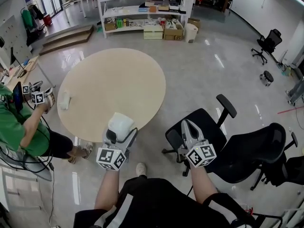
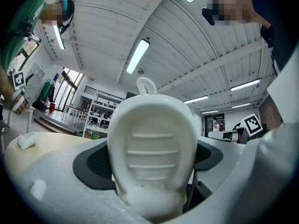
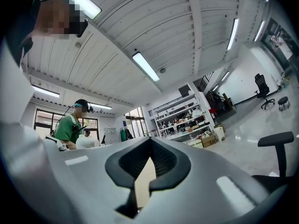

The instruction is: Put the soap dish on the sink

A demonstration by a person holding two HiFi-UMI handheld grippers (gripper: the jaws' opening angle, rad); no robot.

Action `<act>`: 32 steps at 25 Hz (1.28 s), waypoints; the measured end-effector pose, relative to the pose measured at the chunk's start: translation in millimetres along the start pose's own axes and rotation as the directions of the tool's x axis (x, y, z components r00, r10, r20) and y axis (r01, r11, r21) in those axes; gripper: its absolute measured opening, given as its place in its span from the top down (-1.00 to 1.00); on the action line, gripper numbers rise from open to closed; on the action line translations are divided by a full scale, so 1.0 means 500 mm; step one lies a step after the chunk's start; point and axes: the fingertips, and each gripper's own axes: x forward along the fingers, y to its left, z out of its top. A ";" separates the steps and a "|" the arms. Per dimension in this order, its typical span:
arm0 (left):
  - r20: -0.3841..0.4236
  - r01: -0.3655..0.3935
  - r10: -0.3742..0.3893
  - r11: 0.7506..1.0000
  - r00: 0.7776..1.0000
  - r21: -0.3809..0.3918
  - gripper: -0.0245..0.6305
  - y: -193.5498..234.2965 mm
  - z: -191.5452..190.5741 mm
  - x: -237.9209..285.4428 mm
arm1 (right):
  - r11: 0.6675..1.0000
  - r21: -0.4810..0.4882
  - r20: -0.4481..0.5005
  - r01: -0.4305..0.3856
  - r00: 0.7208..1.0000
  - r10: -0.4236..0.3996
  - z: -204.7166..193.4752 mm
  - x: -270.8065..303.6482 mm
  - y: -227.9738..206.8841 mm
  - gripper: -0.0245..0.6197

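left gripper (image 1: 118,136): clamped on the soap dish (image 1: 120,123). The dark pads (image 2: 96,164) press in on both sides of it, so the jaws are only as wide apart as the dish.

soap dish: white and oval. In the left gripper view it pretty much fills the middle, with the ridged hollow side facing the camera and a little loop (image 2: 146,85) sticking up at the far end. In the head view it hangs right at the near edge of the round table (image 1: 114,75). Can't tell whether it's actually touching the tabletop or just above it.

right gripper (image 1: 188,127): nothing in it. The jaws are brought together, leaving just a thin slit and a diamond-shaped gap between the dark pads (image 3: 170,164), with the tan tabletop showing through. It's off the table, over the seat of a black office chair (image 1: 211,129).

table: round, tan top. A small white lump (image 1: 64,100) lies near its left edge, well apart from the dish.

other person: green shirt (image 1: 16,127), sitting at the table's left edge and holding another marker-cube gripper (image 1: 37,97) just beside that white lump.

background: white shelving (image 1: 142,8) loaded with boxes past the table's far edge, and more black chairs (image 1: 267,44) off to the right.
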 end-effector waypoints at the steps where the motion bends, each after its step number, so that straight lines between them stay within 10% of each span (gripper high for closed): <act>1: -0.008 -0.002 0.002 1.000 1.000 -0.002 -0.52 0.011 -0.004 0.007 | 1.000 0.002 -0.005 0.001 1.000 -0.001 -0.004 0.012 0.000 0.90; 18: -0.309 -0.094 0.069 0.993 0.949 -0.066 -0.52 0.162 -0.228 0.100 | 0.997 0.050 -0.179 0.067 0.982 -0.057 -0.167 0.106 -0.054 0.90; 32: -0.621 -0.239 0.155 0.970 0.768 -0.053 -0.52 0.304 -0.440 0.110 | 0.990 0.113 -0.325 0.079 0.945 -0.039 -0.321 0.198 -0.050 0.90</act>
